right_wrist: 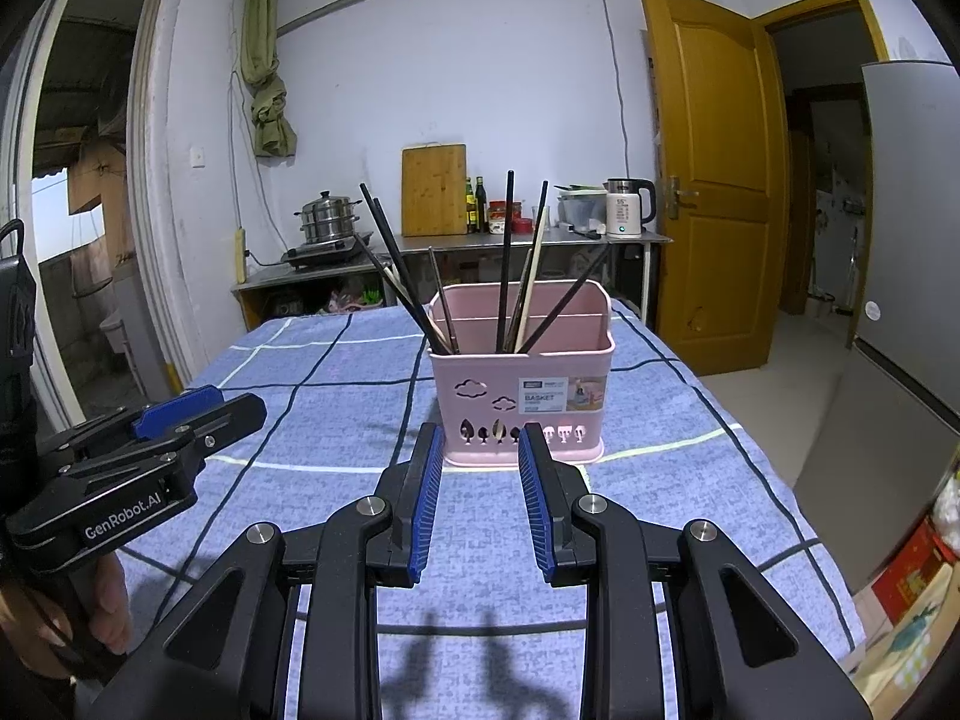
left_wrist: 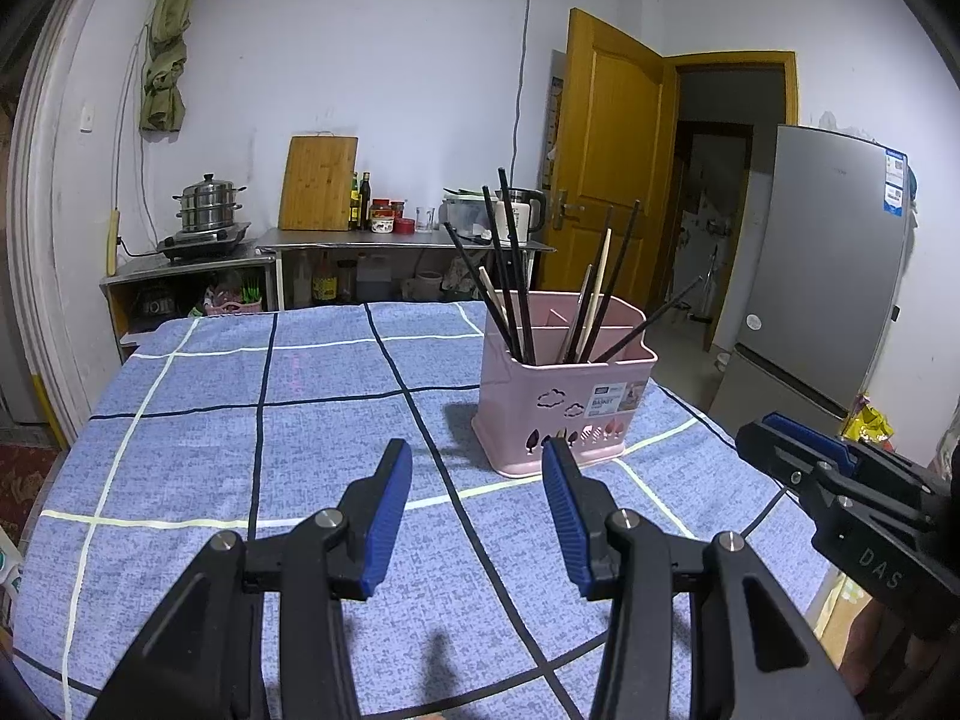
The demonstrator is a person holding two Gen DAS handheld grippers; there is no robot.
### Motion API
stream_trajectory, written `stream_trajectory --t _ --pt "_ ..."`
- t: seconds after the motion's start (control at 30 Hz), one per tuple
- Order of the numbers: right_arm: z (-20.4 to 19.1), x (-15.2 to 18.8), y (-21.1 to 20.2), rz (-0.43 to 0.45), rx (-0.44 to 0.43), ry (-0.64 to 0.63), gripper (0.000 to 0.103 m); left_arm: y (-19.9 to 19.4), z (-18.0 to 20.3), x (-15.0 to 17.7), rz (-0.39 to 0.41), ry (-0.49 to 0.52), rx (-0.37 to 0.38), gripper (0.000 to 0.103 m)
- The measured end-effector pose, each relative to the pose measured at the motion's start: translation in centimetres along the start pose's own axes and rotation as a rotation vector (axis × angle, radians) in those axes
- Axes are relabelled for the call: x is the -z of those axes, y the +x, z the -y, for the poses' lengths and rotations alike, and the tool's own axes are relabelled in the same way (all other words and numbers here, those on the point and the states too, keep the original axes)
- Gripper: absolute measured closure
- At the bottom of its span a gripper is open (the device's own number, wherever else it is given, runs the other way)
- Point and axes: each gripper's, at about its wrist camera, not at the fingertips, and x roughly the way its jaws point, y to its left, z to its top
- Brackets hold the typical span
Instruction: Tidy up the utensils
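Left gripper: the black two-finger left gripper [left_wrist: 477, 456] with ribbed blue pads sits nearest the lens, over the tablecloth; its jaws stand apart with nothing between them.
Right gripper: the black two-finger right gripper [right_wrist: 480, 441] with the same blue pads points at the basket's front; its jaws are parted, narrower than the left's, and empty.
Hand: a person's hand [right_wrist: 105, 612] grips the left tool's handle at the lower left edge of the right wrist view.
Table cover: a blue checked tablecloth [left_wrist: 240, 372] with dark and pale lines covers the table.
Utensil holder: a pink plastic utensil basket [right_wrist: 521, 402] with cloud and tree cut-outs and a paper label stands upright on the cloth, just beyond both grippers' tips and apart from them.
Utensils: long black chopsticks [right_wrist: 509, 258] and a few pale wooden chopsticks [right_wrist: 533, 279] lean at mixed angles in the basket's front compartments; which divider section each one sits in is hard to tell.
Background: a bamboo cutting board [left_wrist: 318, 183] leans against the wall on a steel counter [left_wrist: 408, 240], beside a stacked steel steamer pot [left_wrist: 208, 204].
Right side: a yellow wooden door [right_wrist: 714, 180] stands open near a grey refrigerator [left_wrist: 834, 264].
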Motion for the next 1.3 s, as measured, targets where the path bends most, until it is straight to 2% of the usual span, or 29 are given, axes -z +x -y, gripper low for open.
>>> stream_trajectory --t 1.3 --pt "-0.45 0.21 -0.01 -0.013 0.001 -0.003 0.076 0.20 -0.10 0.22 -0.019 0.021 -0.003 0.056"
